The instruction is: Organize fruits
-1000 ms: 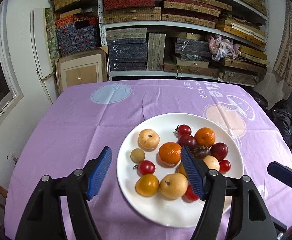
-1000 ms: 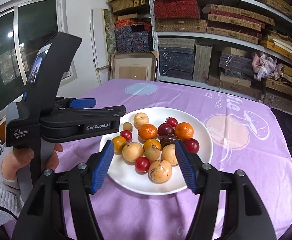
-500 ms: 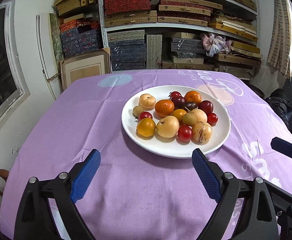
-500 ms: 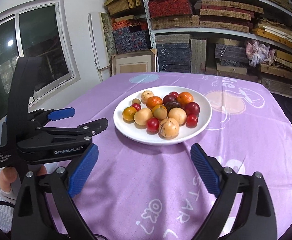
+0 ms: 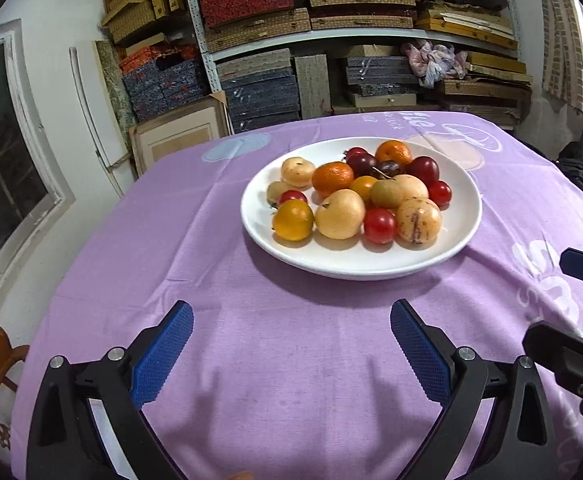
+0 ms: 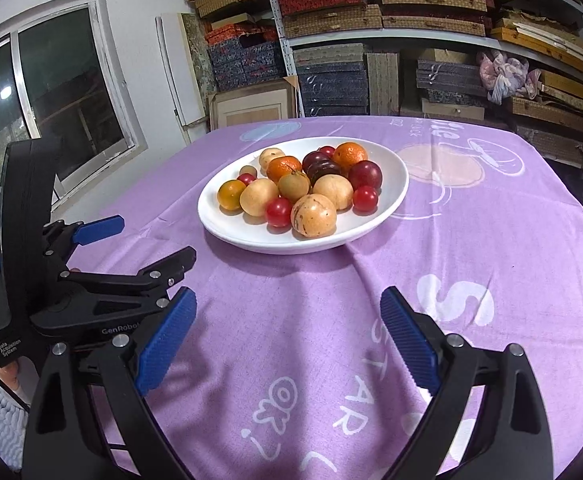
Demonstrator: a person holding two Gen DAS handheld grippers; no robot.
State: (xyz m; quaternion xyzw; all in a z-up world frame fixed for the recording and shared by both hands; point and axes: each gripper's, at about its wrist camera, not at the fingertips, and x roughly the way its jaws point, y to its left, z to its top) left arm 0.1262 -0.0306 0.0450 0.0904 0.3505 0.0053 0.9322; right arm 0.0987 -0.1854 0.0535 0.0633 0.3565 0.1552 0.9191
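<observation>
While I watch both wrist feeds, these are my readings.

Fruits: a heap of fruits [image 5: 355, 196] on a white plate [image 5: 467, 216]; I see orange mandarins, dark red plums, small red cherry tomatoes, pale tan round ones, and a speckled tan one at the near right of the heap.

Plate on the bench: it sits on the purple cloth [image 5: 291, 360] that covers the bench, toward the far middle; white lettering on the cloth lies to its right.

Left gripper [image 5: 291, 356]: jaws spread wide and widening at this moment, nothing between the blue pads [image 5: 159, 356], only bare cloth.

Right gripper [image 6: 287, 348]: jaws spread wide, nothing held, printed cloth between them.

Fruits relative to jaws: in the left wrist view the plate lies well beyond the fingertips, ahead and a little right; in the right wrist view it lies ahead, near centre and apart from the tips.

Left gripper seen from the right: it shows at the near left of the plate [image 6: 391, 196], with a hand [image 6: 9, 372] under it.

Background: shelves [image 6: 411, 36] of stacked boxes behind the bench.
</observation>
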